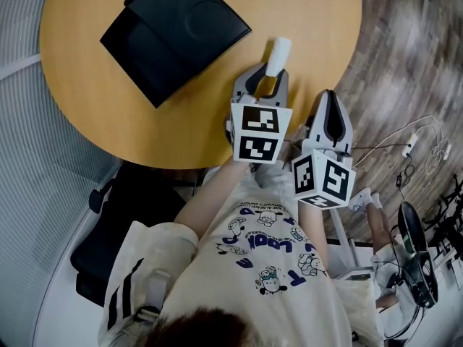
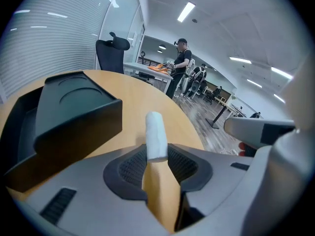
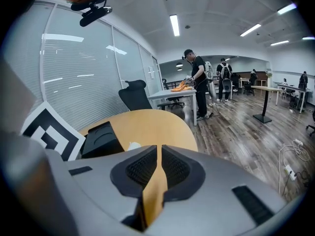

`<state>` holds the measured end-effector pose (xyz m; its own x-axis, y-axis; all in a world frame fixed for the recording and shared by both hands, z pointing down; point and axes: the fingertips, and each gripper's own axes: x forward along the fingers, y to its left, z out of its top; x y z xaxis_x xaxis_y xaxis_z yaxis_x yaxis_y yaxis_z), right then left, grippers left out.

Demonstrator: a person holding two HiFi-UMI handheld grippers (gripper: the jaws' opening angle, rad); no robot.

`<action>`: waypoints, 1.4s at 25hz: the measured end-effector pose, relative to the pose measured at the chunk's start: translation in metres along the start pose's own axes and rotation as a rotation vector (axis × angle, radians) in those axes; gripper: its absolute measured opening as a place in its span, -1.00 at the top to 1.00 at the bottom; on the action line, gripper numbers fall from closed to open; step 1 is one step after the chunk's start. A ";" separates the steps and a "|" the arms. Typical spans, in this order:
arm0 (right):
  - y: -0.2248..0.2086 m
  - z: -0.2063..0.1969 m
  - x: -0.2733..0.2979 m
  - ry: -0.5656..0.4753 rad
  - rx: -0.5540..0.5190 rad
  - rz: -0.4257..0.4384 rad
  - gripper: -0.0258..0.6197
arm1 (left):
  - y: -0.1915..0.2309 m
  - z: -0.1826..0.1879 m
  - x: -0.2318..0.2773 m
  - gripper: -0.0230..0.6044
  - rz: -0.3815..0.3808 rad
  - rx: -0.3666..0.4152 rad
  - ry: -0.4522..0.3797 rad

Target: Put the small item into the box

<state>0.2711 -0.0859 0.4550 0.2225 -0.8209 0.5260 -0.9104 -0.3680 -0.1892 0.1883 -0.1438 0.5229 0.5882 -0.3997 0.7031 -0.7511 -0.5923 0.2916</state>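
The small item [image 1: 278, 53] is a short white cylinder; it sticks out past the tips of my left gripper [image 1: 266, 75] over the round wooden table [image 1: 94, 100]. In the left gripper view the white item [image 2: 156, 134] stands between the two pads, and my left gripper [image 2: 157, 157] is shut on its lower end. The open black box [image 1: 173, 35] lies to the upper left, a short way off; the box [image 2: 64, 122] fills the left of the left gripper view. My right gripper [image 1: 329, 101] hangs at the table's right edge, and its jaws [image 3: 158, 156] are shut on nothing.
A black office chair [image 1: 108, 230] stands under the table's near edge. Cables [image 1: 419, 143] lie on the wood floor at right. In the background a person [image 3: 197, 77] stands by a desk, with another office chair [image 3: 133, 97] near the glass wall.
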 end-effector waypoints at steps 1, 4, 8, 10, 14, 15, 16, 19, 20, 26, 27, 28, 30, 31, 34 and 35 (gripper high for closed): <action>0.004 0.002 -0.001 -0.005 -0.006 0.008 0.78 | 0.001 0.003 -0.006 0.49 0.003 -0.005 -0.013; 0.018 0.011 -0.002 -0.023 -0.025 0.041 0.78 | 0.008 0.014 -0.023 0.49 0.020 -0.025 -0.054; 0.041 0.021 0.000 -0.041 -0.051 0.090 0.78 | 0.022 0.024 -0.041 0.49 0.052 -0.042 -0.092; 0.052 0.025 0.001 -0.049 -0.067 0.118 0.78 | 0.030 0.029 -0.050 0.49 0.071 -0.055 -0.111; 0.071 0.032 0.001 -0.058 -0.091 0.169 0.78 | 0.044 0.037 -0.068 0.49 0.116 -0.084 -0.149; 0.076 0.034 0.001 -0.059 -0.095 0.180 0.78 | 0.048 0.039 -0.073 0.49 0.128 -0.091 -0.158; 0.081 0.035 0.002 -0.059 -0.099 0.191 0.78 | 0.053 0.040 -0.077 0.49 0.140 -0.097 -0.166; 0.098 0.036 0.004 -0.062 -0.115 0.225 0.78 | 0.068 0.042 -0.090 0.49 0.174 -0.119 -0.188; 0.103 0.036 0.005 -0.061 -0.120 0.236 0.78 | 0.074 0.042 -0.094 0.49 0.185 -0.127 -0.193; 0.133 0.036 0.008 -0.058 -0.149 0.297 0.78 | 0.103 0.039 -0.114 0.49 0.247 -0.181 -0.221; 0.138 0.036 0.009 -0.057 -0.153 0.305 0.78 | 0.107 0.039 -0.117 0.49 0.256 -0.189 -0.224; 0.141 0.036 0.009 -0.056 -0.158 0.312 0.78 | 0.110 0.038 -0.120 0.49 0.265 -0.196 -0.228; 0.149 0.035 0.010 -0.054 -0.166 0.327 0.78 | 0.118 0.037 -0.125 0.49 0.280 -0.211 -0.235; 0.153 0.035 0.011 -0.053 -0.171 0.335 0.78 | 0.121 0.036 -0.127 0.49 0.288 -0.219 -0.239; 0.165 0.034 0.014 -0.046 -0.183 0.360 0.78 | 0.132 0.034 -0.133 0.49 0.311 -0.241 -0.247; 0.169 0.033 0.015 -0.043 -0.188 0.368 0.78 | 0.136 0.033 -0.135 0.49 0.319 -0.252 -0.249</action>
<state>0.1324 -0.1746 0.4036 -0.1190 -0.9018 0.4154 -0.9789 0.0365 -0.2012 0.0166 -0.1936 0.4466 0.3474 -0.7078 0.6151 -0.9371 -0.2373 0.2561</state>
